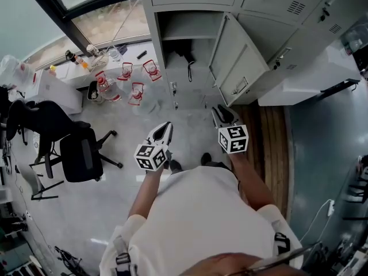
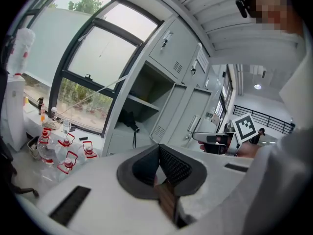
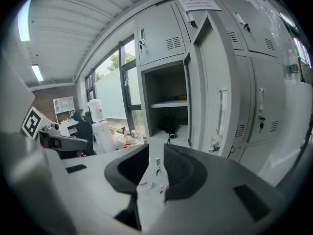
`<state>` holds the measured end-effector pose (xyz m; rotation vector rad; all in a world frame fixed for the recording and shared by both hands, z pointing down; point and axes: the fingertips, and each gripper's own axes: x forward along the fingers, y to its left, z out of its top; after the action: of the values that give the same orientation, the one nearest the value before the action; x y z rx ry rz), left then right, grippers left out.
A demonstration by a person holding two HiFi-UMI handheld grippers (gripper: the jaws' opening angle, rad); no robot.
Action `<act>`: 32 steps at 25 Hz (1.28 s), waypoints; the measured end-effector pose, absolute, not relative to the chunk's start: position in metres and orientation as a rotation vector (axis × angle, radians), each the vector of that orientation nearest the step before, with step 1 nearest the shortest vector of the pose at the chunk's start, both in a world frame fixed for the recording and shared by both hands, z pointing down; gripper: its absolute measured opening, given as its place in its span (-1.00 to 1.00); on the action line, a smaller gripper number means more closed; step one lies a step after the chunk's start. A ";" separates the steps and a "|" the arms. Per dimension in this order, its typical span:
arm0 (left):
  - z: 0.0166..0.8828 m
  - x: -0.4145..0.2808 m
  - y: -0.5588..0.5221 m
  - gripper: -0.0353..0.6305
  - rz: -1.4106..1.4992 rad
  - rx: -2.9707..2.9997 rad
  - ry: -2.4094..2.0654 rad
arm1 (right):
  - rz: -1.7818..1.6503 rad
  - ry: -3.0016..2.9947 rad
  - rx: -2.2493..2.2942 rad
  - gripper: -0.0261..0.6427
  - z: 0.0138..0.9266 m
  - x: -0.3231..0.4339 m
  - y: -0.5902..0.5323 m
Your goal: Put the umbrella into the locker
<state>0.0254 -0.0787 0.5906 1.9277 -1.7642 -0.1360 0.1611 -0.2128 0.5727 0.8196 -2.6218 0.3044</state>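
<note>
Starting at the left gripper, we found its jaws clenched tip to tip, with nothing caught between them. The right gripper stood slightly released: a narrow gap showed between its pads, and nothing sat in it. Both pointed toward the open locker and were well apart from it.

The umbrella, black and folded, lay inside the locker in the compartment under the shelf, with its strap hanging over the front edge. The door stood swung out to the right of the opening.

Only the right gripper view showed us a paper sheet stuck high on the locker front and something yellow and blue lying on the shelf. The left gripper view gave us what that one hardly did: the bottles with red handles on the floor to the left of the locker, under the window. It also caught the right gripper off to the right. The head view alone showed both grippers side by side, with a black office chair at near left.
</note>
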 end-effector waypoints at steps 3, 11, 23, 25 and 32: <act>0.579 0.034 -0.087 -0.88 -0.138 1.956 -1.791 | 0.306 -2.648 0.791 -0.68 0.569 0.166 -0.220; 0.561 0.047 -0.094 -0.88 -0.098 1.980 -1.803 | 0.253 -2.695 0.781 -0.90 0.561 0.177 -0.228; 0.550 0.050 -0.100 -0.88 -0.112 1.994 -1.821 | 0.251 -2.729 0.762 -0.91 0.548 0.184 -0.227; 0.552 0.053 -0.100 -0.88 -0.109 1.993 -1.817 | 0.255 -2.732 0.752 -0.91 0.549 0.185 -0.227; 0.552 0.055 -0.100 -0.88 -0.101 1.992 -1.818 | 0.277 -2.746 0.742 -0.91 0.549 0.183 -0.229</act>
<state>0.0547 -0.1004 0.5515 1.9915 -1.8176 -0.1006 0.1829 -0.2293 0.5493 0.7425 -2.7462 0.2773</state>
